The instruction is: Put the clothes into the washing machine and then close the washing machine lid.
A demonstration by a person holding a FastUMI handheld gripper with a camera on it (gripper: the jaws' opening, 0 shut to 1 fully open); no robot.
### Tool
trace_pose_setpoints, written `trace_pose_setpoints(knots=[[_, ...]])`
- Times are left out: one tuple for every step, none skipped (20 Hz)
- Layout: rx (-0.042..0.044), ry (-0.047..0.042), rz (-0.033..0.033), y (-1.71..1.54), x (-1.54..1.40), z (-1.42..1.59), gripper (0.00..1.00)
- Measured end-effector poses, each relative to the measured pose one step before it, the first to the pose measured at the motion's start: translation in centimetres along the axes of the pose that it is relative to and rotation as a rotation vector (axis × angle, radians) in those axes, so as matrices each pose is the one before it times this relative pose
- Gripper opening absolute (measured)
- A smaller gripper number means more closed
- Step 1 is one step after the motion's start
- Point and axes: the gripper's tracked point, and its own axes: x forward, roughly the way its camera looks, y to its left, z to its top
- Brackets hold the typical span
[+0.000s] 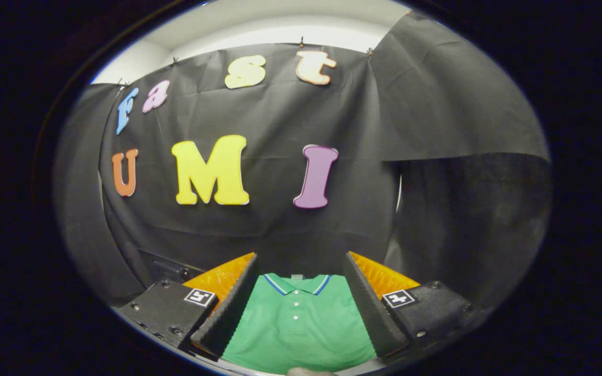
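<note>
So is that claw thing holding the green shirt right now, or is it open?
Hand-held gripper: open, holding nothing; its fingers are spread apart, with the green polo shirt lying flat in view between them.

Recording booth (black cloth wall (290,224)).

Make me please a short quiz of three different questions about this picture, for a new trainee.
1. True or false: the gripper has its fingers pressed on the green polo shirt with white buttons.
2. What lies between the two fingers? A) a blue towel B) the green polo shirt C) a red sock
3. Fill in: the shirt's collar has a ____ stripe.

Key: 1 false, the fingers stand open, apart on either side of the shirt. 2 B. 3 blue.
</note>
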Motion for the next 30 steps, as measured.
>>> trace_pose_setpoints(knots=[[-0.00022, 0.03385, -0.00194, -0.118, 1.425, -0.712, 1.0], [0.00447, 0.03228, -0.00475, -0.071, 1.252, -0.7, 1.0], [0.00135, 0.03588, -0.00005, -0.143, 1.272, -0.758, 1.0], [-0.00181, 0.03784, -0.00245, -0.086, 1.155, -0.917, 1.0], [-0.0046, 0.04333, -0.0015, -0.109, 1.005, -0.973, 1.0], [-0.00543, 0.04477, 0.00396, 0.109, 0.815, -1.054, 1.0], [-0.00109, 0.0383, 0.01294, 0.335, 0.862, -0.852, 1.0], [-0.00048, 0.03868, 0.01594, 0.337, 0.837, -0.837, 1.0], [-0.00291, 0.04271, 0.0103, 0.244, 0.849, -0.969, 1.0], [-0.00219, 0.03477, 0.00889, 0.269, 0.661, -0.936, 1.0], [0.00007, 0.03149, 0.00077, 0.075, 0.611, -0.814, 1.0], [0.00051, 0.04118, -0.0068, -0.136, 0.683, -0.942, 1.0], [0.00759, 0.03614, -0.00548, -0.095, 0.687, -0.948, 1.0], [0.01097, 0.02938, 0.0032, 0.201, 0.241, -0.647, 1.0], [0.00897, 0.02515, 0.00094, 0.078, 0.483, -0.559, 1.0], [0.00694, 0.02611, -0.00973, -0.306, 0.46, -0.628, 0.99], [0.00634, 0.02857, -0.00613, -0.127, 0.368, -0.611, 0.99], [0.00058, 0.01156, -0.00475, -0.042, 0.062, -0.299, 0.98], [-0.01009, -0.0113, -0.00727, -0.096, 0.342, 0.384, 0.99], [-0.01522, 0.00987, -0.00628, 0.123, -0.251, -0.236, 0.99], [-0.01082, 0.01168, -0.00336, 0.063, 0.188, 0.054, 0.99], [-0.00584, -0.00057, 0.0012, 0.24, -0.024, 0.043, 0.98], [-0.00179, 0.00706, 0.00135, 0.129, -0.081, -0.011, 0.98], [-0.00287, -0.00326, 0.00505, -0.042, 0.065, 0.033, 0.97], [-0.00375, -0.00108, 0.00856, 0.06, 0.06, 0.12, 0.97], [-0.004, 0.00189, 0.00343, -0.053, -0.083, -0.093, 0.97], [-0.00271, 0.00556, 0.00006, -0.1, 0.008, -0.092, 0.97], [0.00199, 0.00734, -0.00411, 0.175, -0.085, -0.087, 0.96], [-0.00667, 0.01112, -0.00299, 0.047, -0.035, 0.072, 0.96], [-0.01069, 0.01269, -0.00101, 0.165, 0.087, -0.127, 0.95]])
